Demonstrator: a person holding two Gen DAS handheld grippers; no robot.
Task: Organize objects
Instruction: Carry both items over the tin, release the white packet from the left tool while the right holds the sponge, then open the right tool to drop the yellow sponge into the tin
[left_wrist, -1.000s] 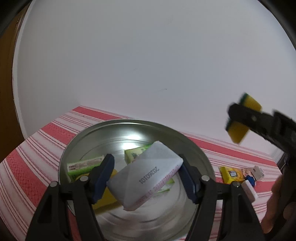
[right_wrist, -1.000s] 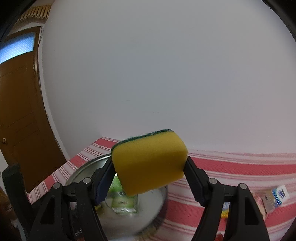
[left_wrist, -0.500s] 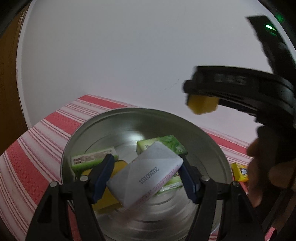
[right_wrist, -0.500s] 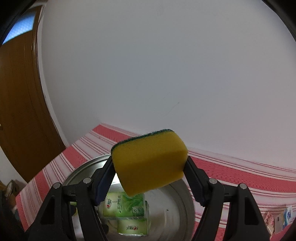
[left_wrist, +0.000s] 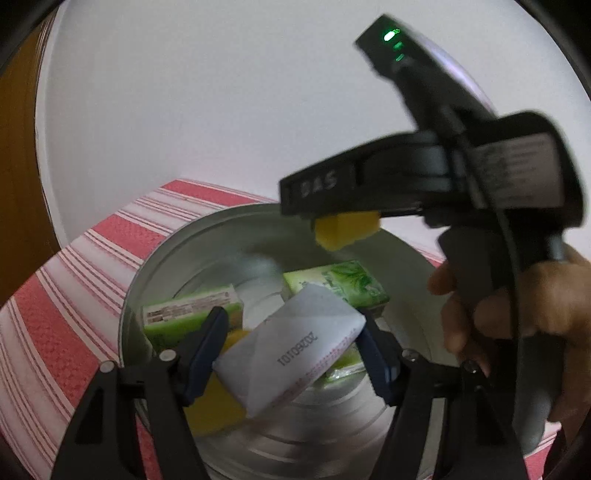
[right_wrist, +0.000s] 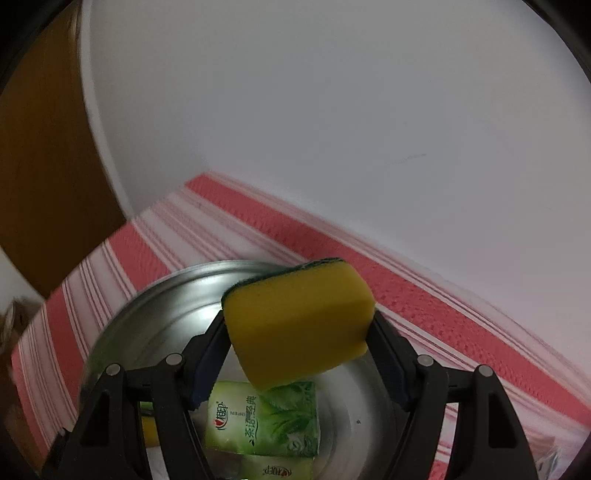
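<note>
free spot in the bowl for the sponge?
Bare metal at the far side of the bowl, behind the green packs, and along its right wall. The near-left is crowded: packs plus a yellow item. Sponge hangs over the middle.

Yellow sponge (right_wrist: 299, 325) and white packet (left_wrist: 291, 350), both tool-held above metal bowl (left_wrist: 177, 251).

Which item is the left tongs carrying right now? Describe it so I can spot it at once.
Find the round metal basin on the red-striped cloth. Just above it, the left tongs grip a white packet printed with a date code and a pink edge. Its neighbours are green packs and a yellow sponge; it alone is white.
</note>
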